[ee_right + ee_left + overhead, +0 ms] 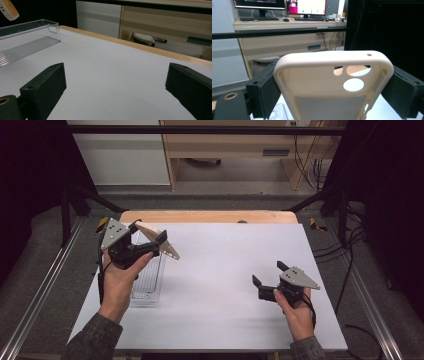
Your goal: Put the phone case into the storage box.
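The tabletop is white and wide, and on its left side lies a clear tray, with its long axis running away from the person. The tray is directly under the left hand-held gripper, so the left hand is much nearer to it than the right one; the coming move is probably to lower the case down into this tray.

The case is a cream phone case, held in the air above the far part of the tray, with its long axis pointing forward and to the right, tilted. In the left gripper view the case sits between the two jaws, which press on its long sides, about half closed.

The right hand-held gripper rests low over the tabletop on the right, well apart from the tray. Its jaws stand wide open and hold nothing.
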